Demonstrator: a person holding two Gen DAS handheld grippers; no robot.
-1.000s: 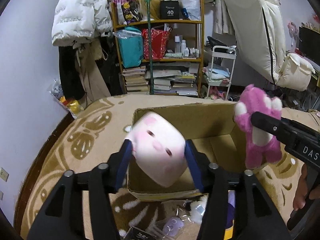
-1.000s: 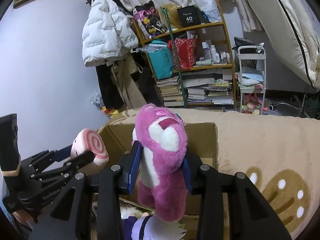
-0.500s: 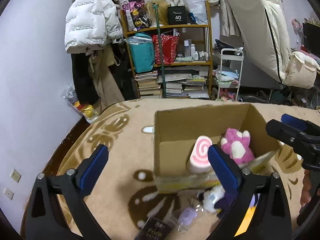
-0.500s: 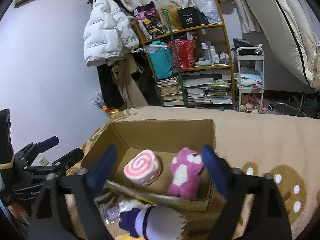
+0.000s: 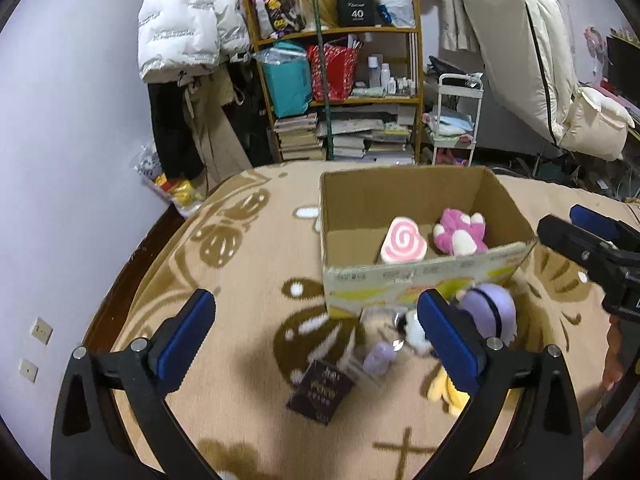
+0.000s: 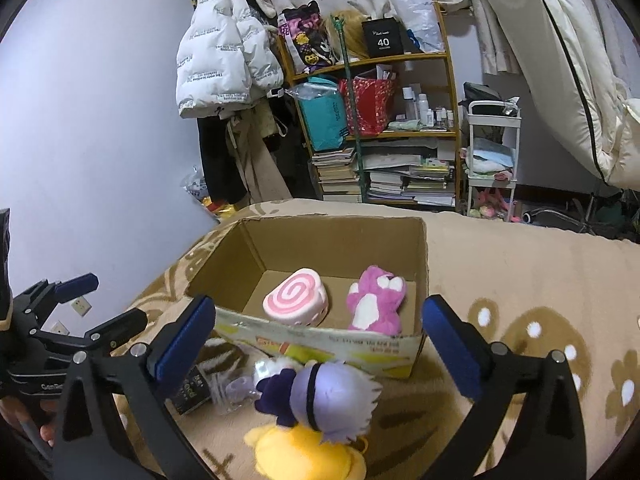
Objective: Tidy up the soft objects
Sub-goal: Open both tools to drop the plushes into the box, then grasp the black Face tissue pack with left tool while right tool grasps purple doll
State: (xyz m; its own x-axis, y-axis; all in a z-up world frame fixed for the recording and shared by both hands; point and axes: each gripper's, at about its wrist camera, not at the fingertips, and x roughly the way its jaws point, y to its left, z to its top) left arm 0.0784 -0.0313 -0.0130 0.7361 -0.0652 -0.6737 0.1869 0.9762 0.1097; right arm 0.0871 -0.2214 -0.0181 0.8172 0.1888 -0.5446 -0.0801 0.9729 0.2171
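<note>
An open cardboard box [image 5: 420,280] [image 6: 320,344] sits on the tan rug. Inside it lie a pink swirl-roll plush [image 5: 404,244] [image 6: 296,300] and a magenta bear plush [image 5: 460,232] [image 6: 376,300]. In front of the box, a purple plush with white hair [image 5: 488,308] [image 6: 332,392] rests on a yellow plush [image 6: 304,452]. My left gripper [image 5: 316,328] hangs open and empty short of the box, to its left. My right gripper [image 6: 318,332] is open and empty above the purple plush. Each gripper shows at the edge of the other's view.
A dark booklet [image 5: 320,392] and a clear packet with a lilac item [image 5: 380,356] lie on the rug by the box's front. Behind the rug stand a cluttered bookshelf [image 5: 340,92], hanging coats [image 5: 180,24], a white trolley [image 5: 456,120] and a cream mattress [image 5: 520,40].
Both grippers opened and let go of their toys: the swirl roll and the magenta bear now lie in the box. Both grippers pulled back from the box and rose slightly.
</note>
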